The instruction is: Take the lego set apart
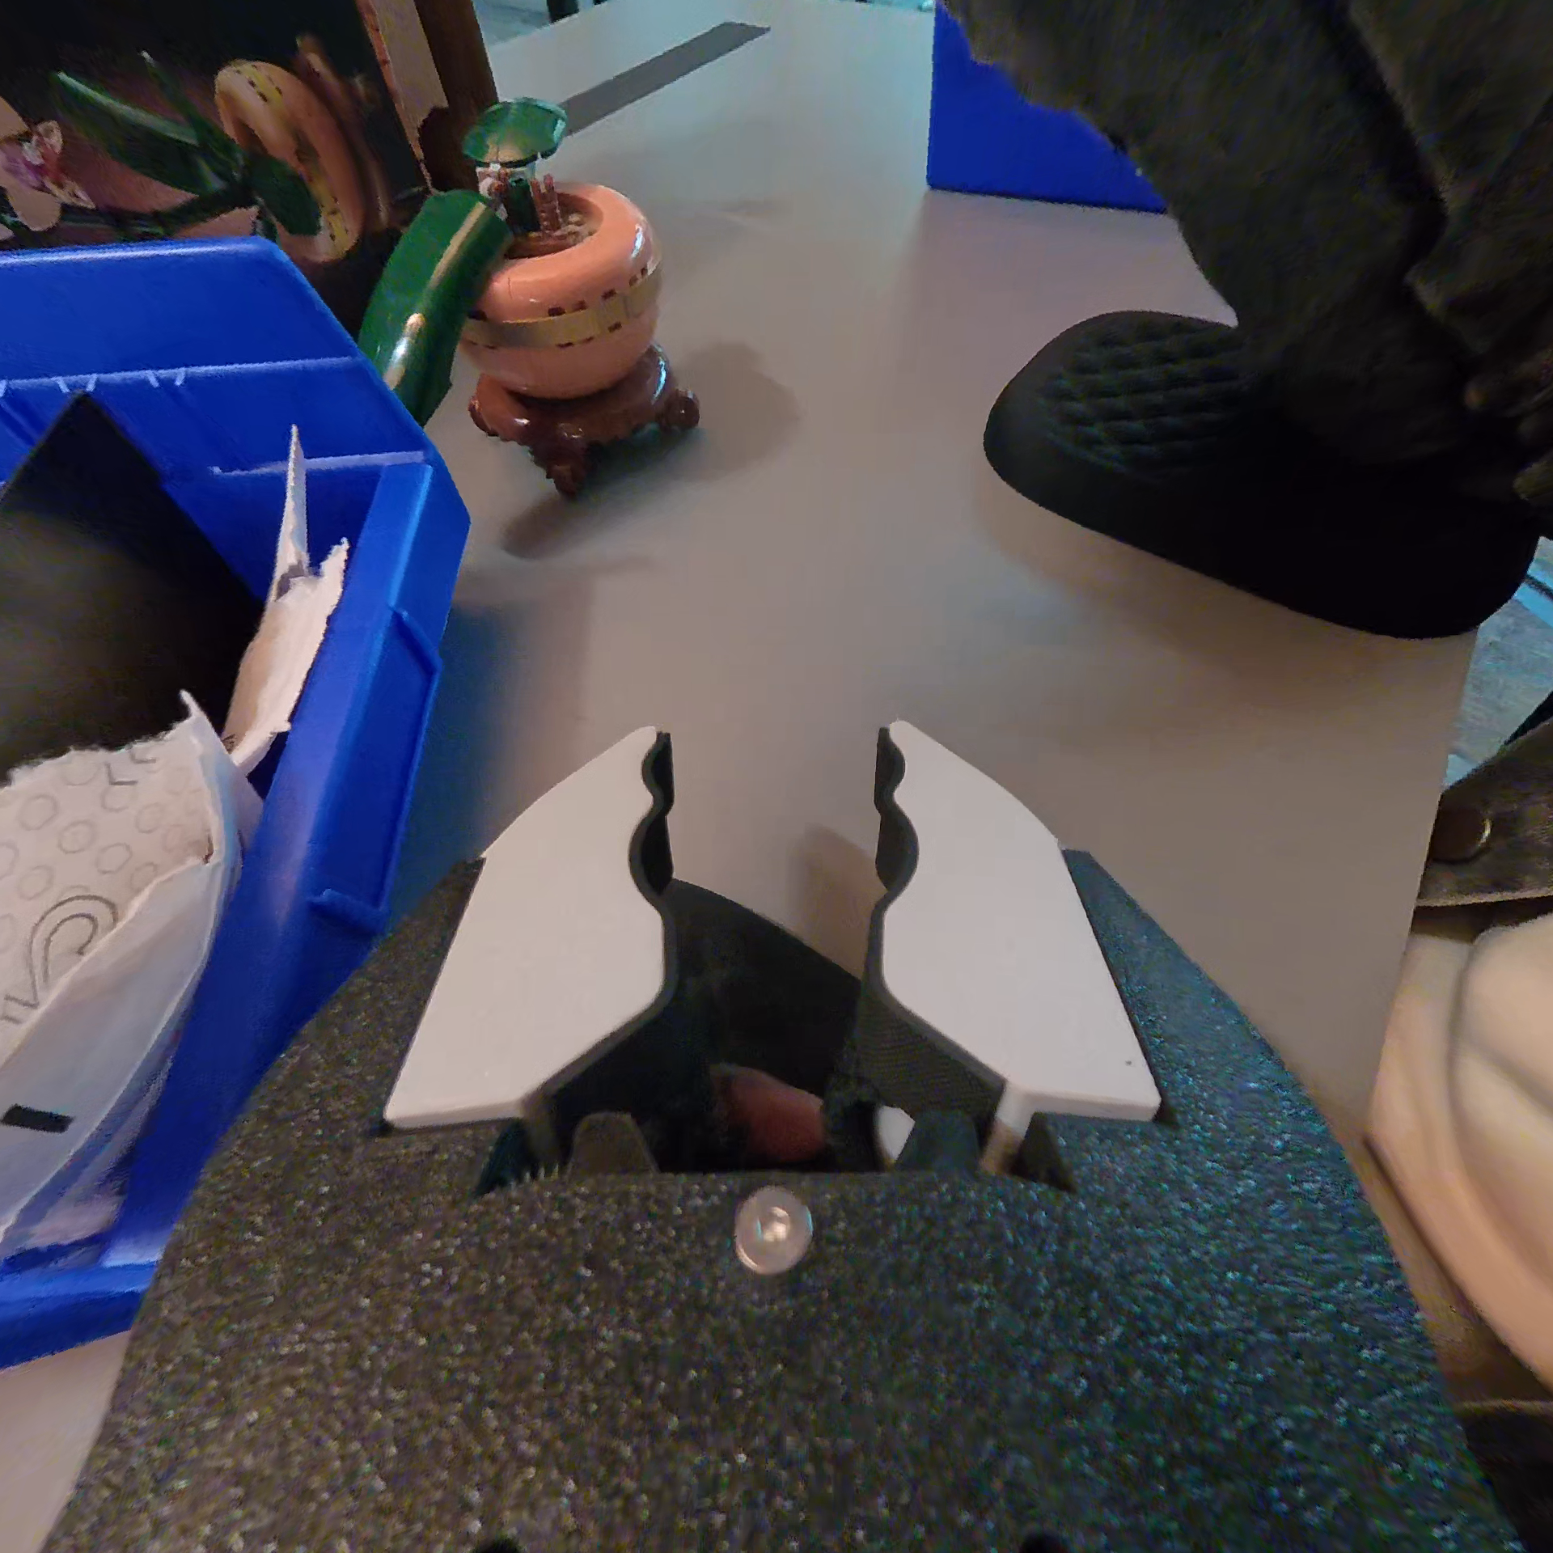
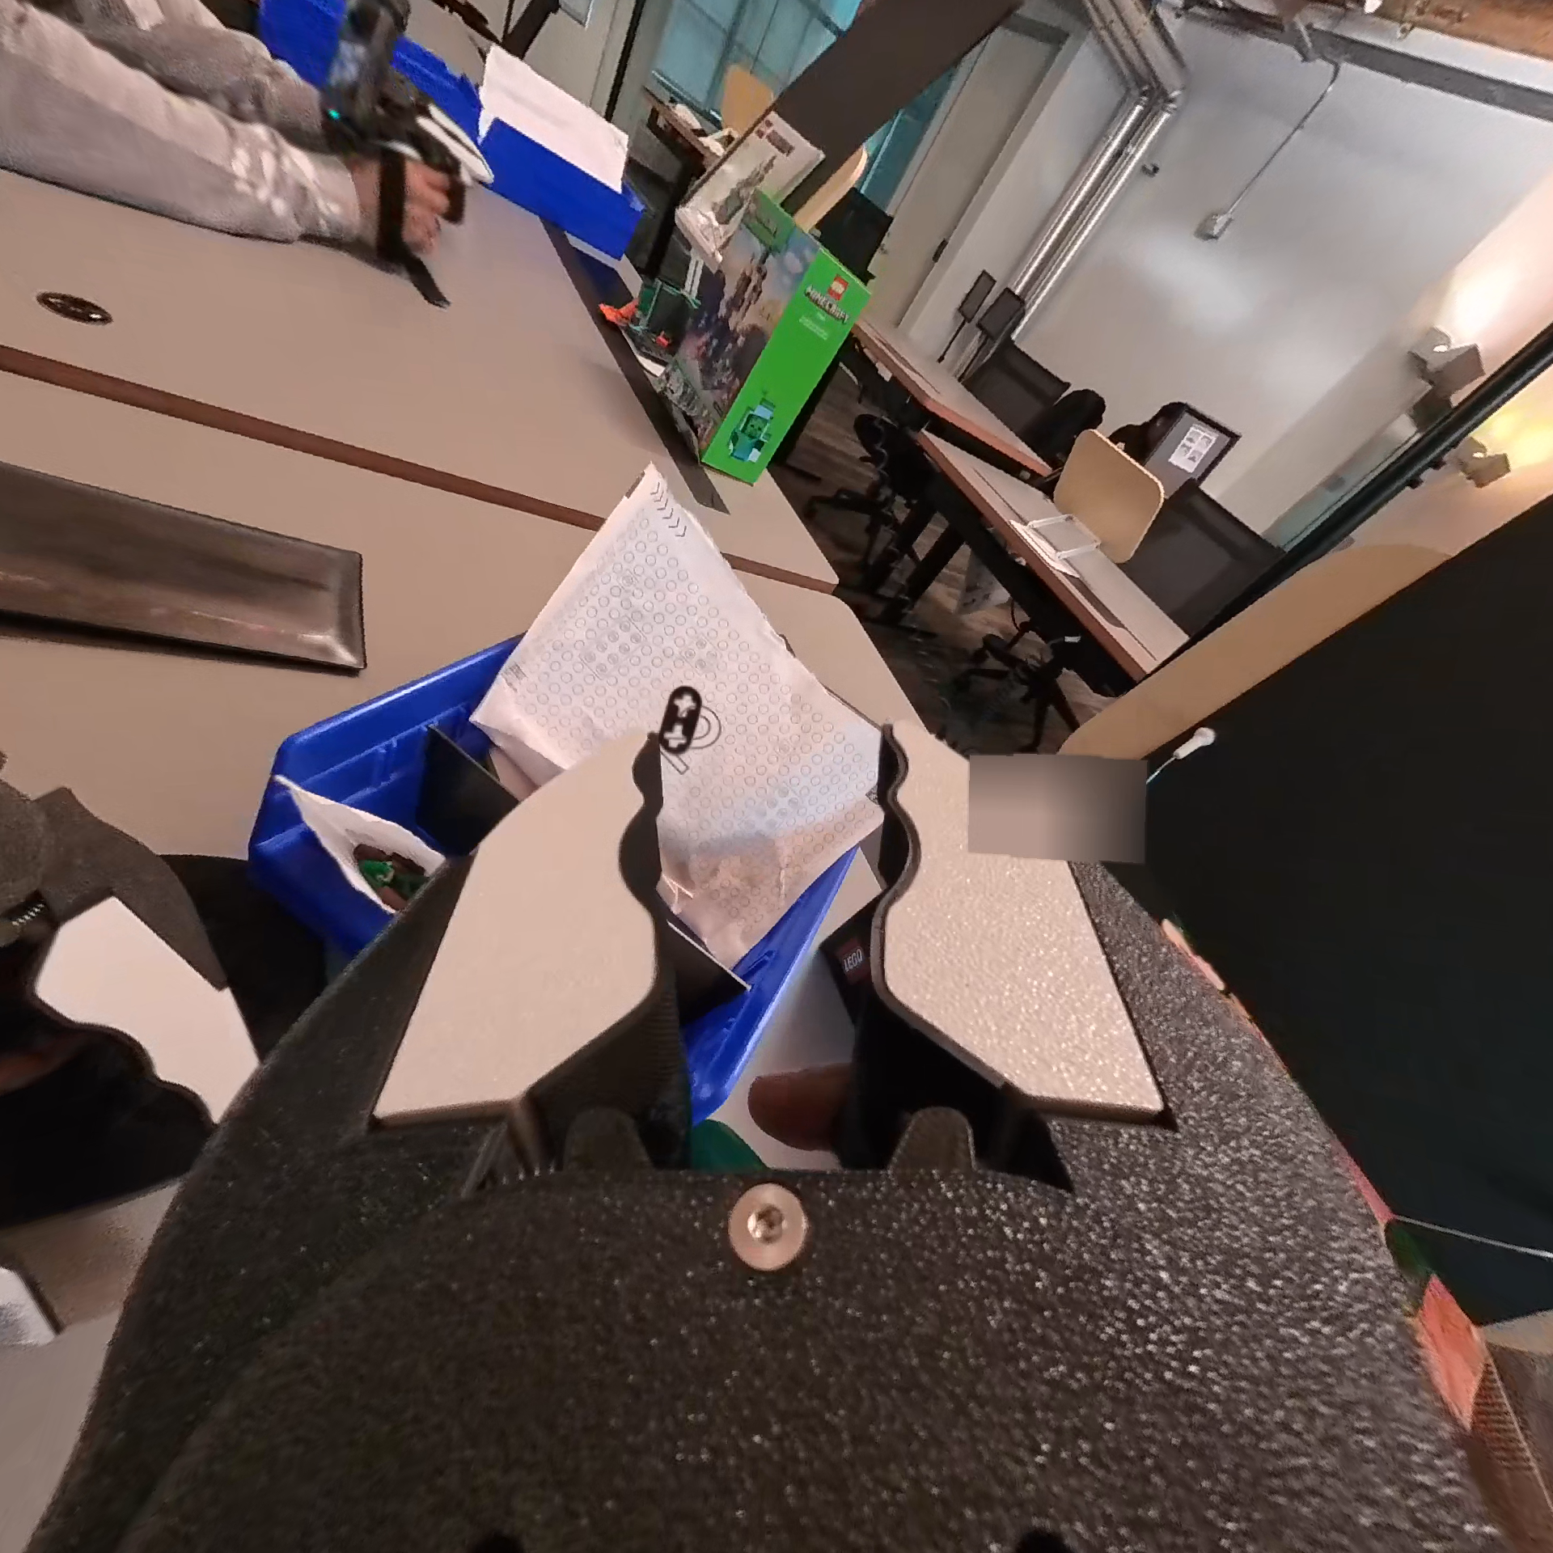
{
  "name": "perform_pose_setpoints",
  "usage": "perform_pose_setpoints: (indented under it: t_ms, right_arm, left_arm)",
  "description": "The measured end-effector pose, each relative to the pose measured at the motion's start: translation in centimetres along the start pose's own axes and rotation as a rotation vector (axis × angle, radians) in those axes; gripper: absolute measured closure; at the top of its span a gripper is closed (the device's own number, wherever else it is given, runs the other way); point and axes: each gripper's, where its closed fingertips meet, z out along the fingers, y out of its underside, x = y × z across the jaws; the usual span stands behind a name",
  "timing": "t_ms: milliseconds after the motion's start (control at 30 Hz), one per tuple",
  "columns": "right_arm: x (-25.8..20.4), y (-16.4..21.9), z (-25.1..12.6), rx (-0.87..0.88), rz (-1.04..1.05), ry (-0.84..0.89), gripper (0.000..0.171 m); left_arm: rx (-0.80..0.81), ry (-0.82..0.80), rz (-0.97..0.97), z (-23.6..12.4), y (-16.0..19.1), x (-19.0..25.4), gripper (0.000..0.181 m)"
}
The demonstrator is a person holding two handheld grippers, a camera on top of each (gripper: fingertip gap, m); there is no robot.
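The lego set is a pink round pot on a brown stand (image 1: 571, 328) with green leaves (image 1: 433, 290) and a green top piece (image 1: 514, 134). It stands upright on the grey table, far ahead and left of my left gripper (image 1: 773, 748). My left gripper is open and empty, low over the table. My right gripper (image 2: 769, 744) is open and empty, raised above a blue bin (image 2: 353, 807) that holds white paper bags (image 2: 672, 714). The lego set does not show in the right wrist view.
A blue bin (image 1: 277, 521) with white paper bags (image 1: 92, 882) sits left of my left gripper. A black armrest (image 1: 1218, 471) and a dark sleeve hang over the right table edge. A dark set box stands behind the pot. A green box (image 2: 781, 370) and another person's arm (image 2: 168, 143) lie far off. Spacing between my two grippers at the tips: around 25 cm.
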Motion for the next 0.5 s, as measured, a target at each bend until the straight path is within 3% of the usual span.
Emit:
perform_pose_setpoints:
  t_ms: [400, 500]
  right_arm:
    - [-0.04, -0.36, -0.41, 0.011, -0.008, -0.002, 0.122]
    - [-0.21, -0.30, -0.44, 0.012, -0.022, -0.009, 0.142]
  left_arm:
    - [-0.039, -0.013, 0.024, 0.35, 0.42, 0.10, 0.135]
    - [-0.038, -0.013, 0.025, 0.34, 0.40, 0.11, 0.135]
